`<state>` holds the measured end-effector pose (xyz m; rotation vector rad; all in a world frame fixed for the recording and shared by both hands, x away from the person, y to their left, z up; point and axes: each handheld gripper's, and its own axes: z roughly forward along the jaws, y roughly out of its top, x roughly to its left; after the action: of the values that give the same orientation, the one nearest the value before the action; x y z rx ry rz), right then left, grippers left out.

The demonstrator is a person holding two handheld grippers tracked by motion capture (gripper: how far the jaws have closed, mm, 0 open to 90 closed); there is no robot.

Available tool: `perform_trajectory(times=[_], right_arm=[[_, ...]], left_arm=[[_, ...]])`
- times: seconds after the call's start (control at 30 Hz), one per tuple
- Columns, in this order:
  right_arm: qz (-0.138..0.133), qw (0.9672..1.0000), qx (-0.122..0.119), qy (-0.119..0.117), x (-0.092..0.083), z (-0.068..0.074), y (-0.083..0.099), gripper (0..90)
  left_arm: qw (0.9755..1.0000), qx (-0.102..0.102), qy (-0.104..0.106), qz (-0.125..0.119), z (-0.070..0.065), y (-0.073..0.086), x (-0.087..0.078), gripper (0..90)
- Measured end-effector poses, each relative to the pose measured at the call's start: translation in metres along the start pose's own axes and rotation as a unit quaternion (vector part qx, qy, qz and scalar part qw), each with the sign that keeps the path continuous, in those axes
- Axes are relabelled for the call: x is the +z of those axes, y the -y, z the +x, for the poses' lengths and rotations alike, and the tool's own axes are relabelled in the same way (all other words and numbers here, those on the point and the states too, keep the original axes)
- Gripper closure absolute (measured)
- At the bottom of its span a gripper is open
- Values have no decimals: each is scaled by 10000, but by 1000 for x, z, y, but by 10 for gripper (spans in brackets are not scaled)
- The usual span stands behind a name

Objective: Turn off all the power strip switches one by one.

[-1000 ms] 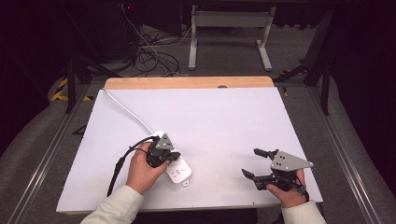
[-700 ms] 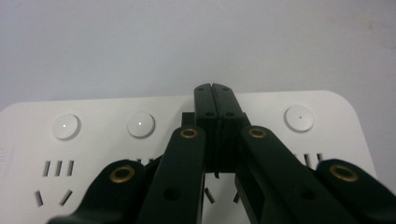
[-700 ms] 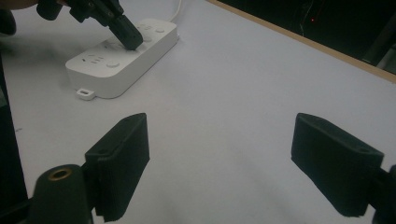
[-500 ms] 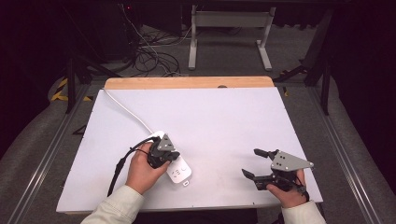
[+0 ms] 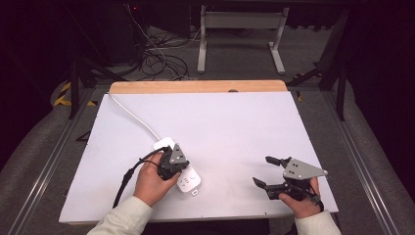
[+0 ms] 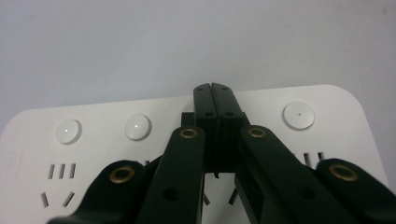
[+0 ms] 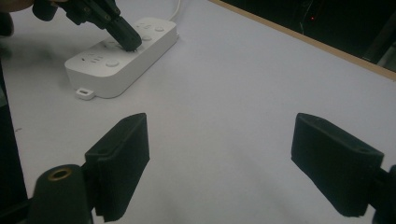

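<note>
Power strip (image 5: 183, 174), white, lies flat on the white surface (image 5: 235, 132), toward the near left, its white cord (image 5: 134, 117) running off to the far left corner. Left hand-held gripper (image 6: 215, 100) comes down on it with jaws pressed fully together, tips on the strip's top face between the round buttons (image 6: 299, 115), nothing held between them. Over on the near right, the right hand-held gripper (image 5: 266, 171) sits low over bare surface, jaws spread wide and empty, well apart from the strip and pointing toward it.
</note>
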<state>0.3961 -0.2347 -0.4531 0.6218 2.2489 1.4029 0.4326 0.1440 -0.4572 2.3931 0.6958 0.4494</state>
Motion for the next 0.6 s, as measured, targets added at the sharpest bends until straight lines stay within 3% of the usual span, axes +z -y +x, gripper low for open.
perform_trajectory(times=[0.17,0.27,0.6], right_arm=[[-22,10000,14,-3,-1,0,0,200],[-26,10000,0,-4,-1,-1,0,200],[-39,10000,10,-10,-2,-2,0,200]], left_arm=[[9987,-298,148,-395,8,5,-6,900],[9958,-460,279,-741,15,1,-21,900],[9941,-531,382,-870,17,1,-25,900]])
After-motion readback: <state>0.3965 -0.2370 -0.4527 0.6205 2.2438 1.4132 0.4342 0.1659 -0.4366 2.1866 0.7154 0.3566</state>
